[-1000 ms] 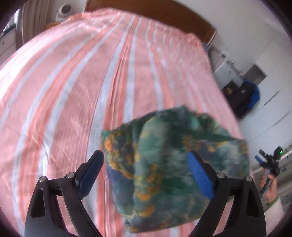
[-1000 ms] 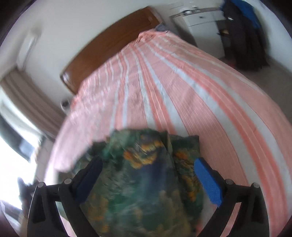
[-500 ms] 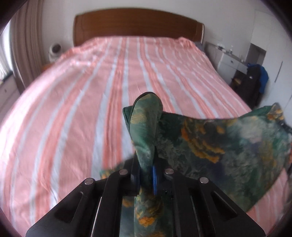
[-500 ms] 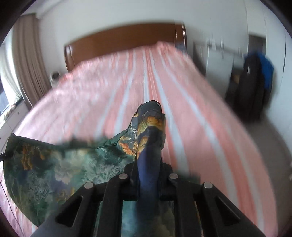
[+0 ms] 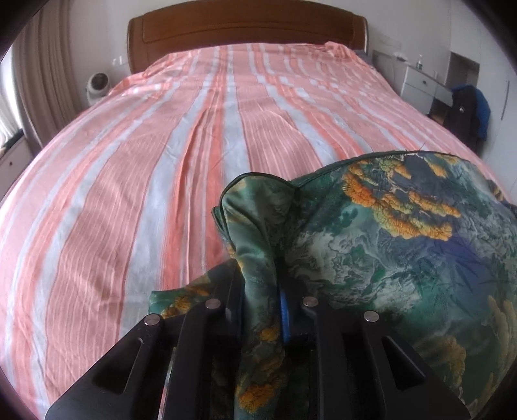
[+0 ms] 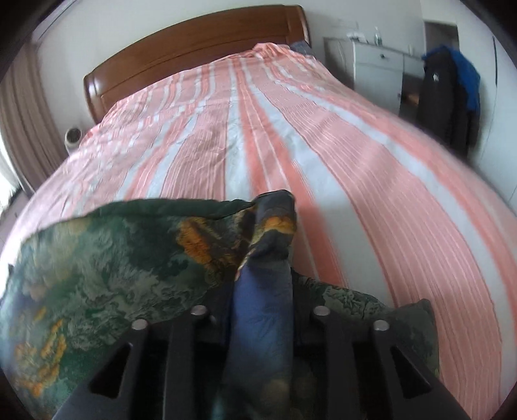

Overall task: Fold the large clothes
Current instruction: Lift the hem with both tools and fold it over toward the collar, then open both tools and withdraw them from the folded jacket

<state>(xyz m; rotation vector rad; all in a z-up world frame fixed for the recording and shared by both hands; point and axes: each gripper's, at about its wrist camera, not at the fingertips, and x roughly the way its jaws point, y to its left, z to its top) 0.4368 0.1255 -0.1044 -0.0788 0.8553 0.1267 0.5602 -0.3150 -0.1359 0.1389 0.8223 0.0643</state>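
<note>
Both grippers, left gripper [image 5: 261, 290] and right gripper [image 6: 261, 290], pinch floral cloth [image 5: 404, 245].

This is a bedroom in a home. A wide bed [image 5: 161, 161] fills most of both views, spread with a coverlet [image 6: 355, 155] in salmon-pink and pale grey stripes, and backed by a curved brown wooden headboard [image 5: 245, 29]. Beige curtains [image 5: 42, 64] hang on the left by a window. A small round white appliance [image 5: 98, 84] sits on the floor beside the bed. On the right stands a white dresser with drawers [image 6: 378, 71], small bottles on top, and dark and blue jackets [image 6: 449, 97] hang beside it. The walls are plain white.
</note>
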